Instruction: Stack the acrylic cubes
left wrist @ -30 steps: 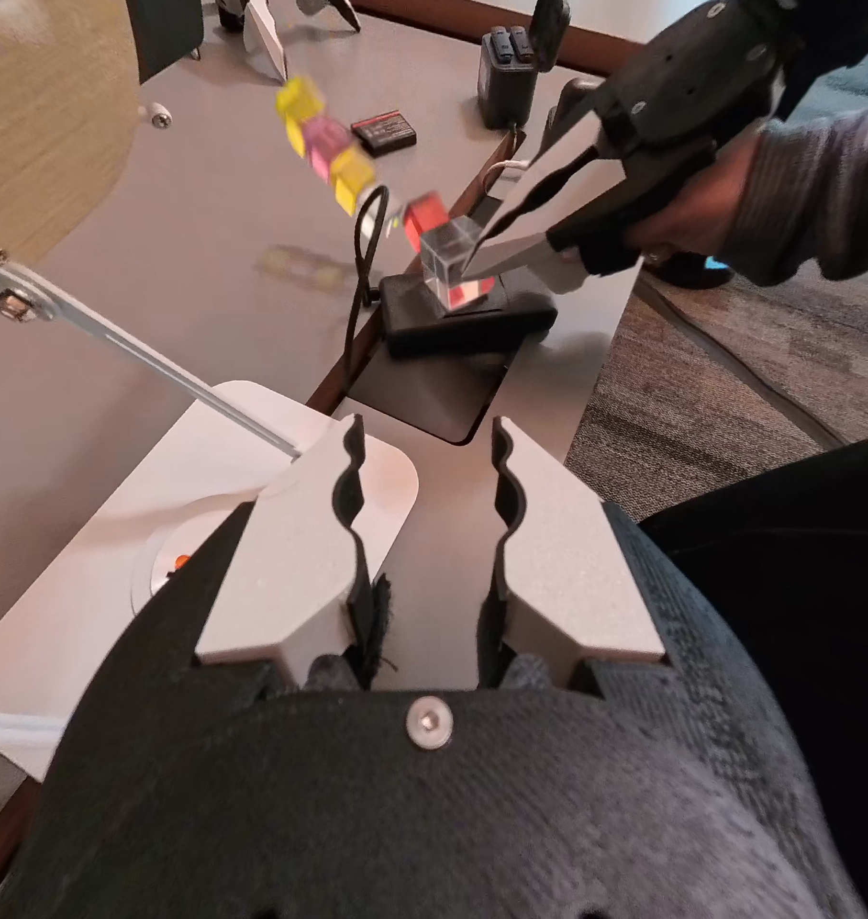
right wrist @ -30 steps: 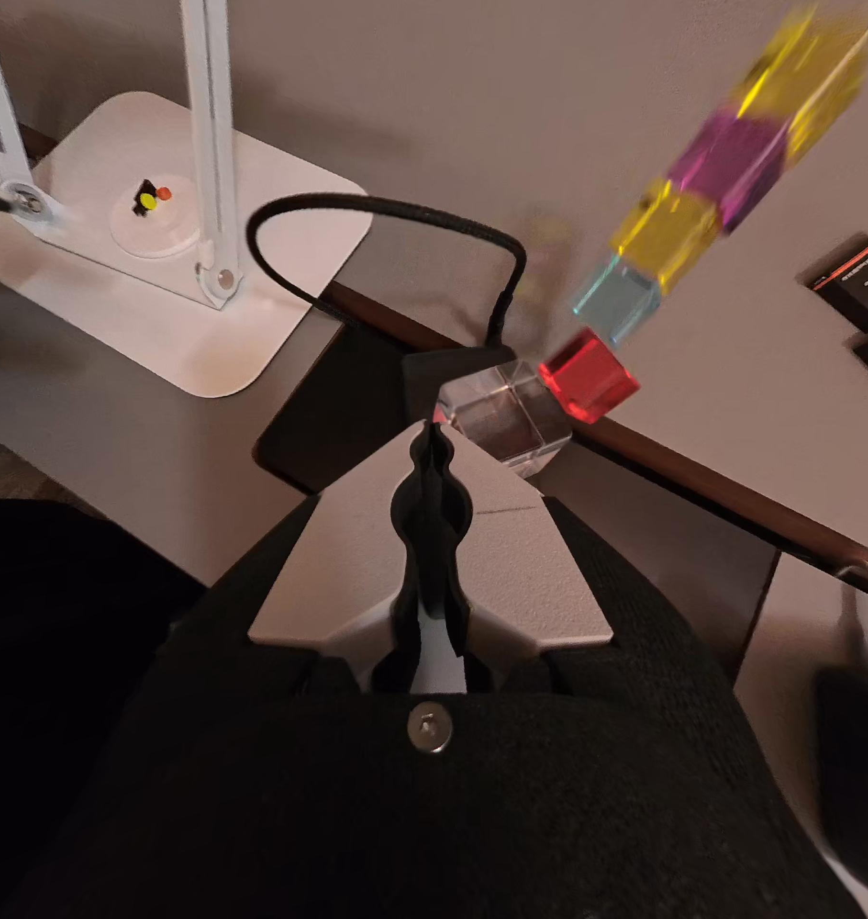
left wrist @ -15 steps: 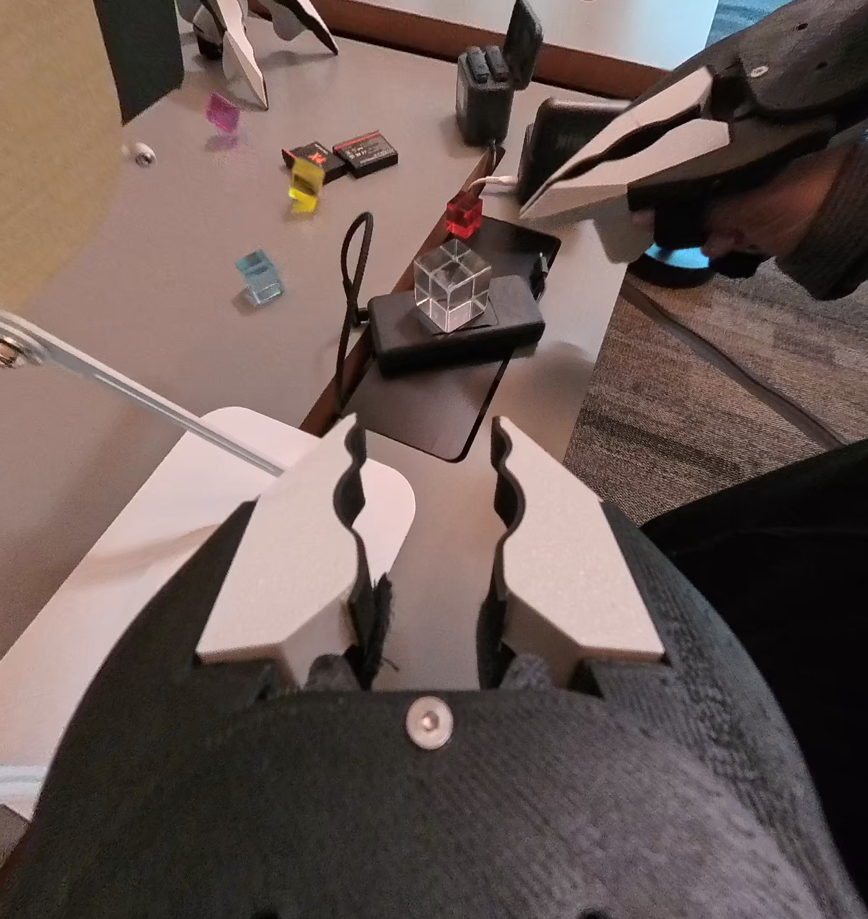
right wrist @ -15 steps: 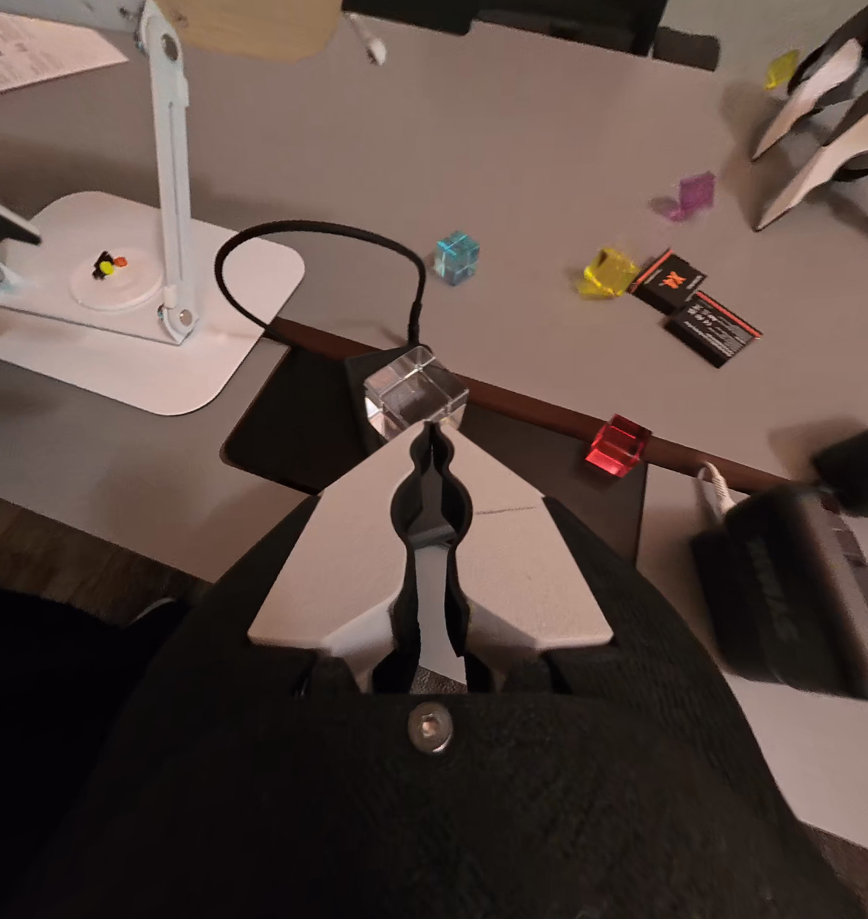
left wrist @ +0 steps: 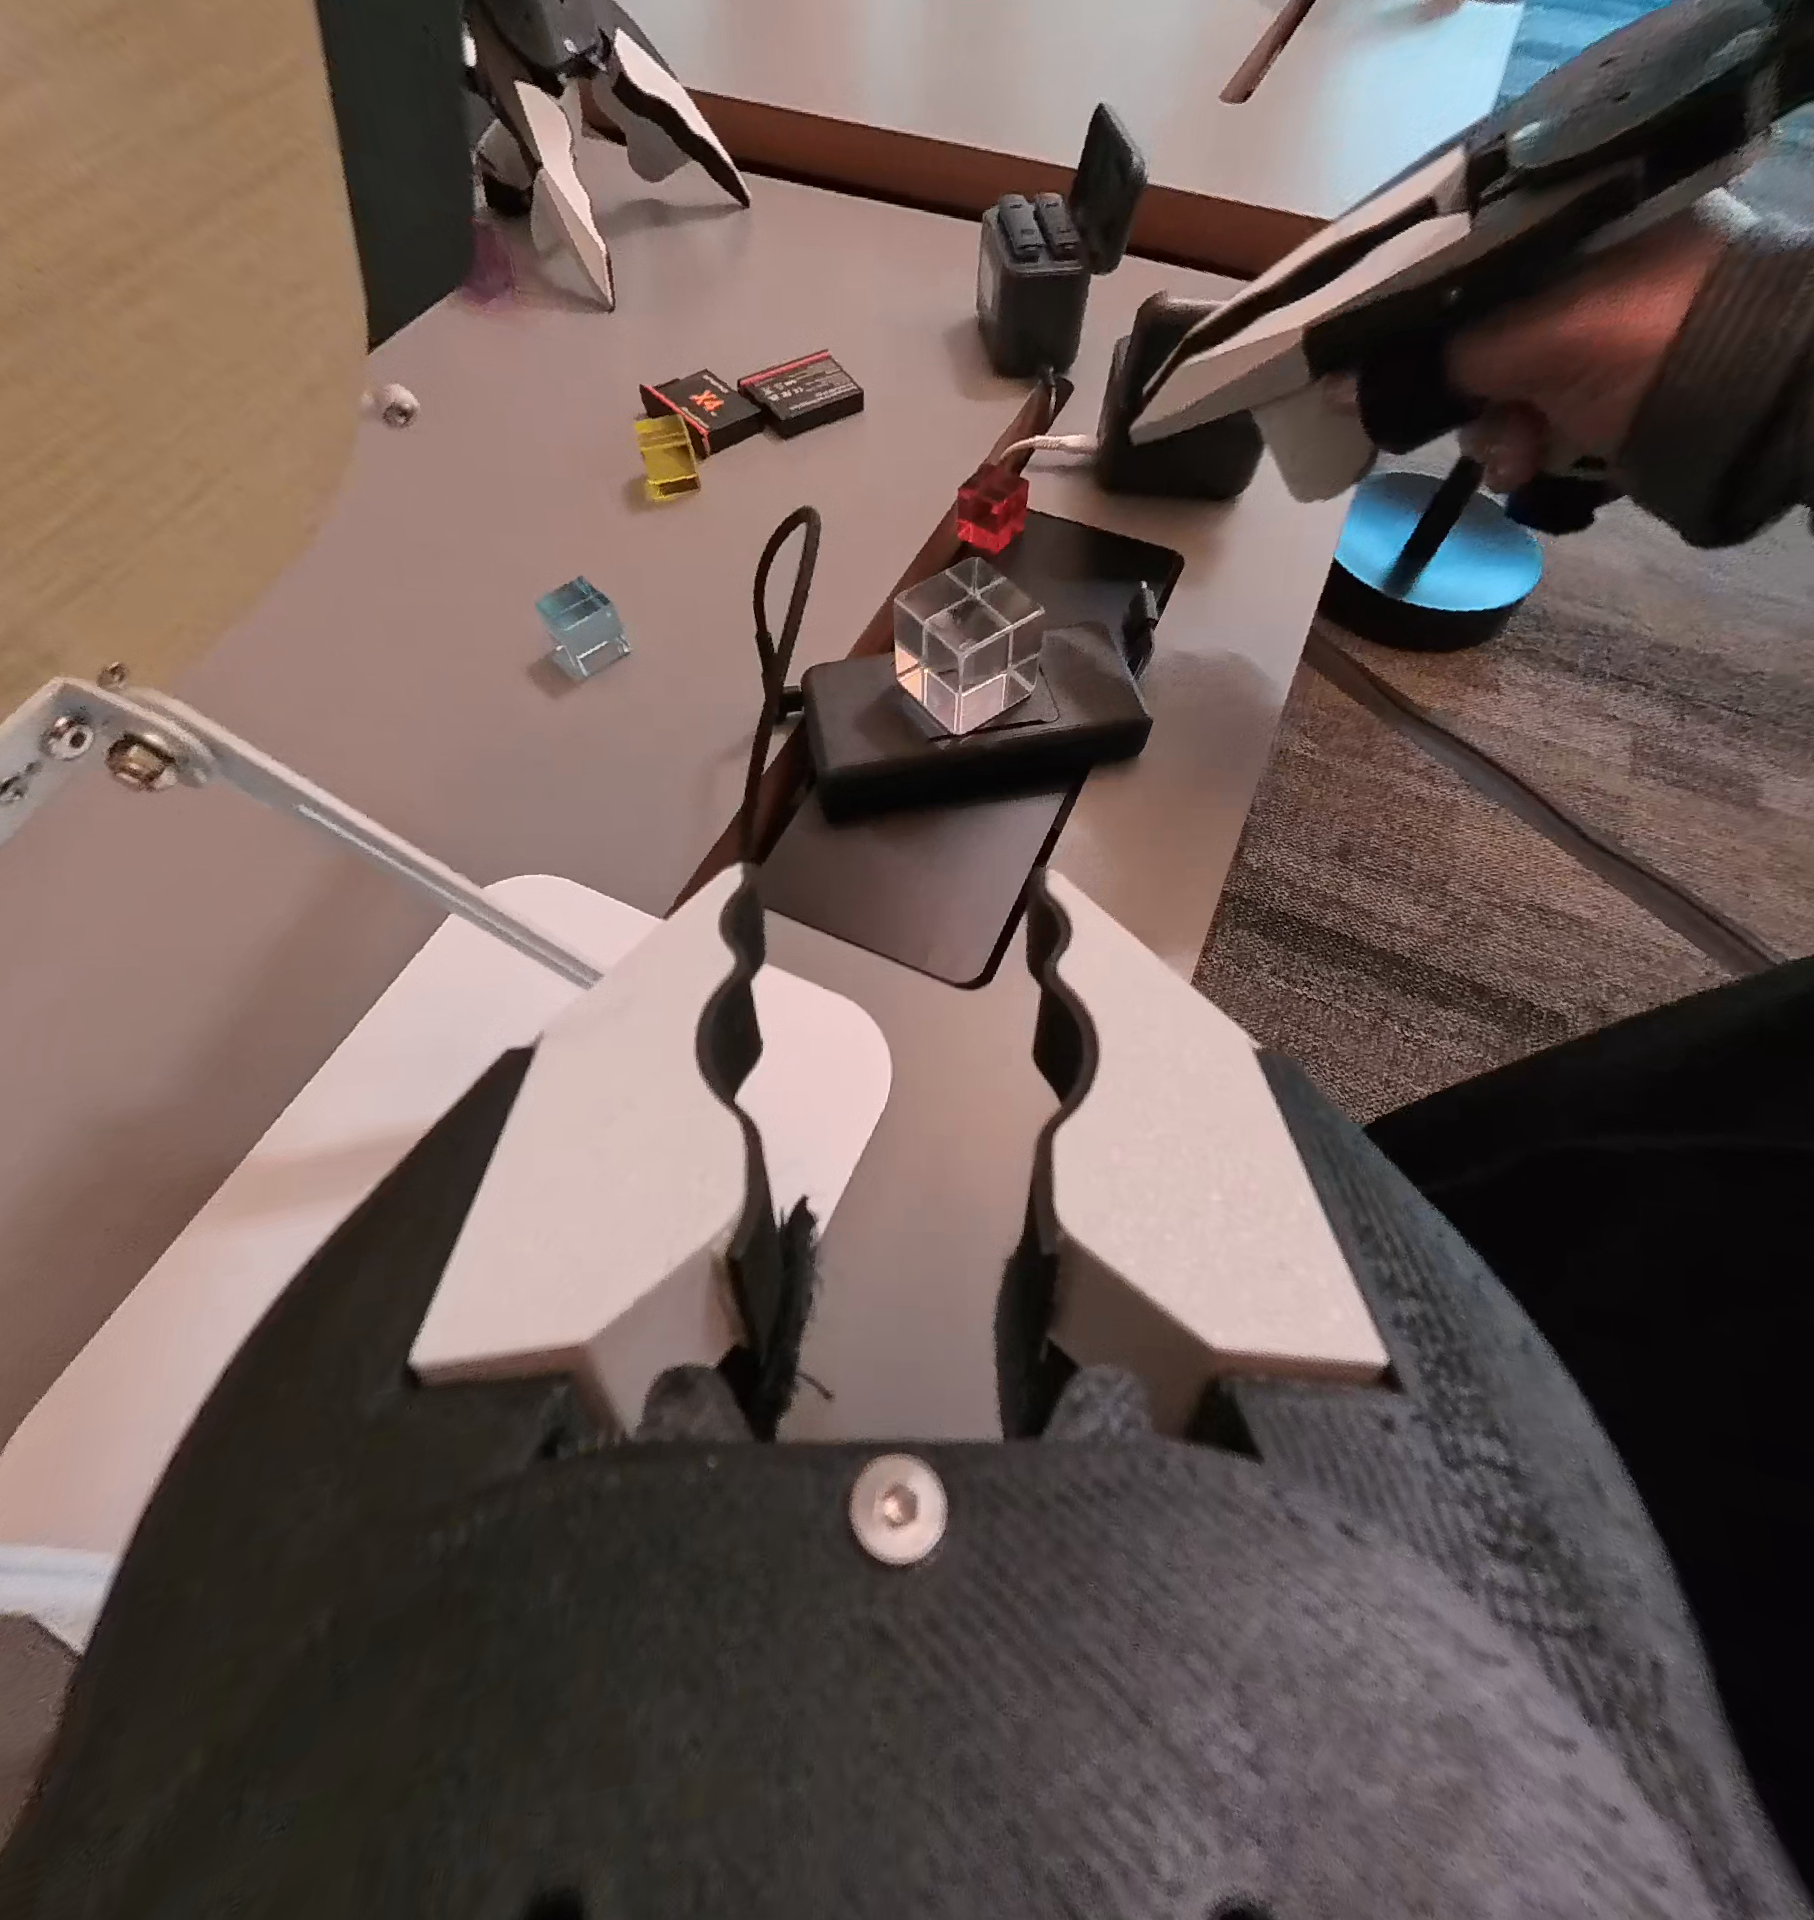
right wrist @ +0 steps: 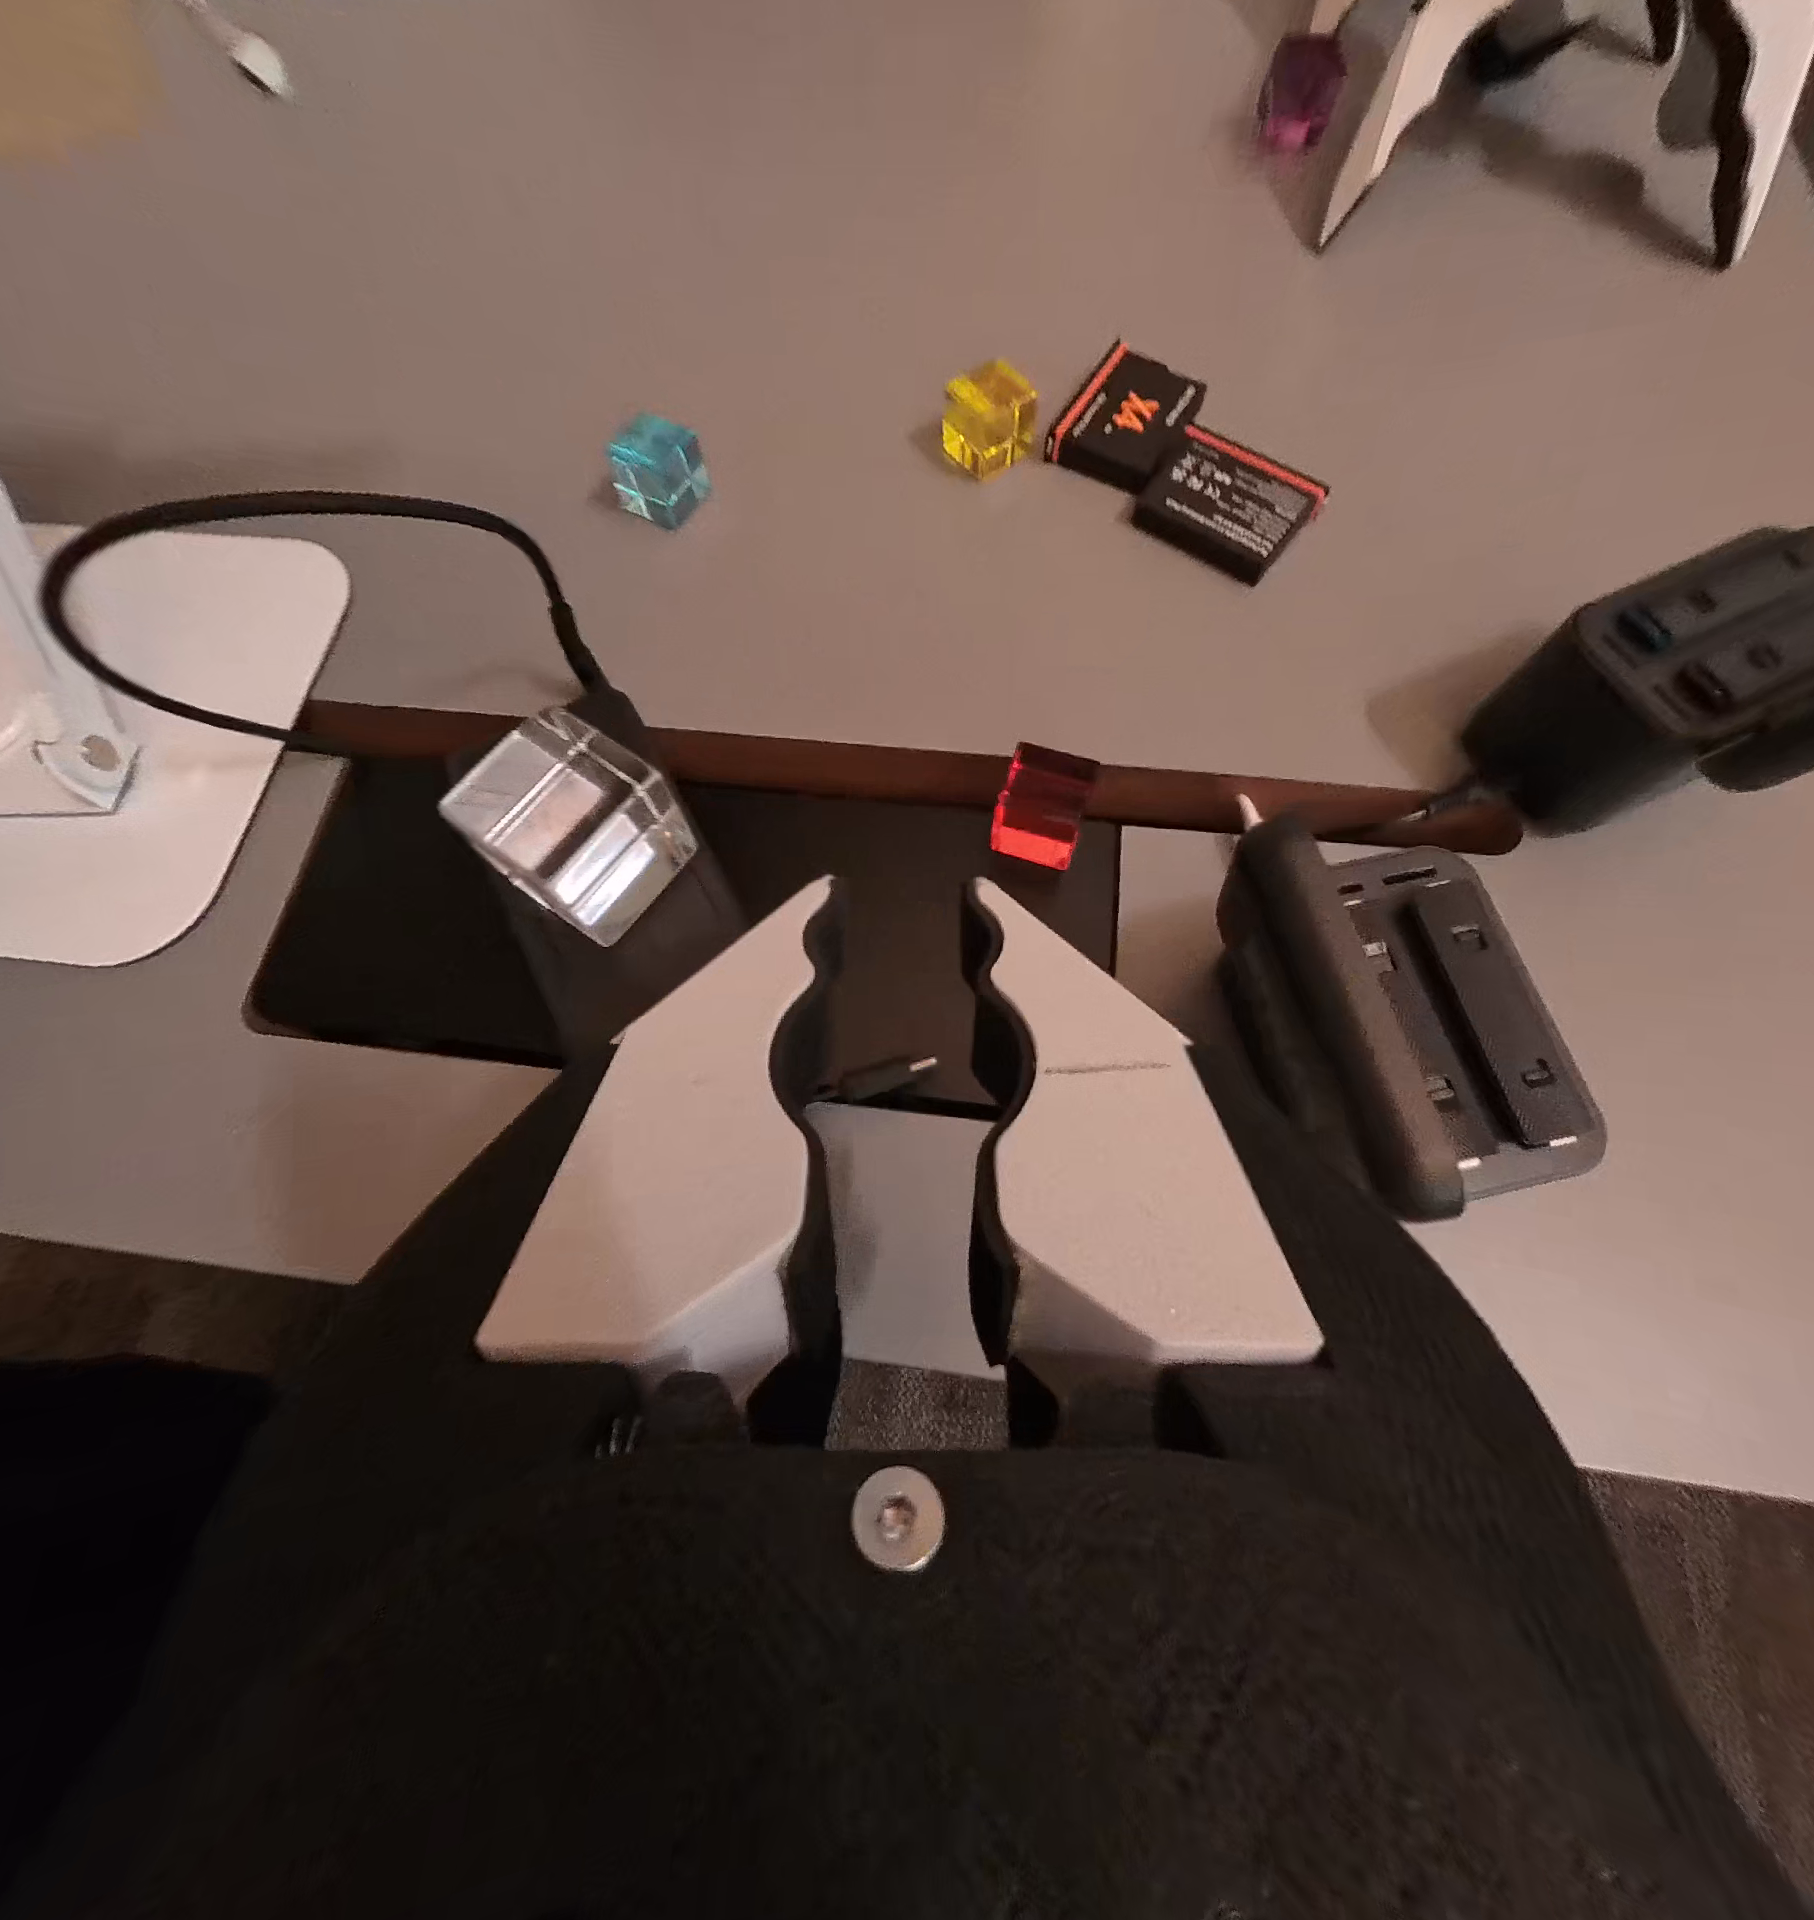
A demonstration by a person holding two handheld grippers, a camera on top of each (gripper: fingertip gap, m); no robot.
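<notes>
Landmark: we place everything from the clear cube, which sits on a black box at the table's seam.
Left gripper: our jaws stand wide apart, holding nothing, well short of the clear cube.
Right gripper: we see it partly open and empty, above the black mat, right of the clear cube.
Red cube: right of the clear cube, nearest our right fingertips.
Blue cube, yellow cube: scattered loose beyond the clear cube.

Both grippers' fingers apart (nothing between)
</notes>
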